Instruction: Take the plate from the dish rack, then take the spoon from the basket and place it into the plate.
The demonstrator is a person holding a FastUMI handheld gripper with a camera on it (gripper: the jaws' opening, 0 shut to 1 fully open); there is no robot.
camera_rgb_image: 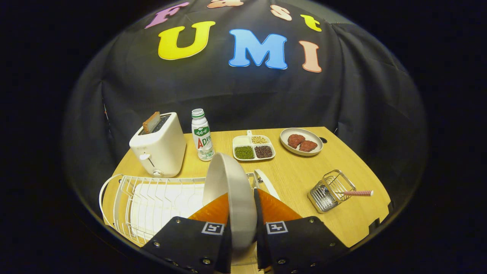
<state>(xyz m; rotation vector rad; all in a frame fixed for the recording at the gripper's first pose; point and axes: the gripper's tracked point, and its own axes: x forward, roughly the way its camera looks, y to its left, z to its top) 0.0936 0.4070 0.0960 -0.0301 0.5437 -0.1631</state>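
Observation:
A pale round plate (228, 182) stands on edge between my two fingers, and my gripper (242, 196) is shut on it. The plate is held above the right end of the white wire dish rack (152, 198). To the right of my fingers stands a small wire basket (330, 190) on the wooden table (296, 171). A spoon with a pink handle (357, 193) rests in the basket, its handle sticking out to the right. The lower rim of the plate is hidden behind my fingers.
Beyond the rack stand a white toaster (159, 146) with a slice of toast and a milk bottle (201, 135). A divided tray of beans (253, 148) and a plate with two brown patties (301, 141) sit at the table's back.

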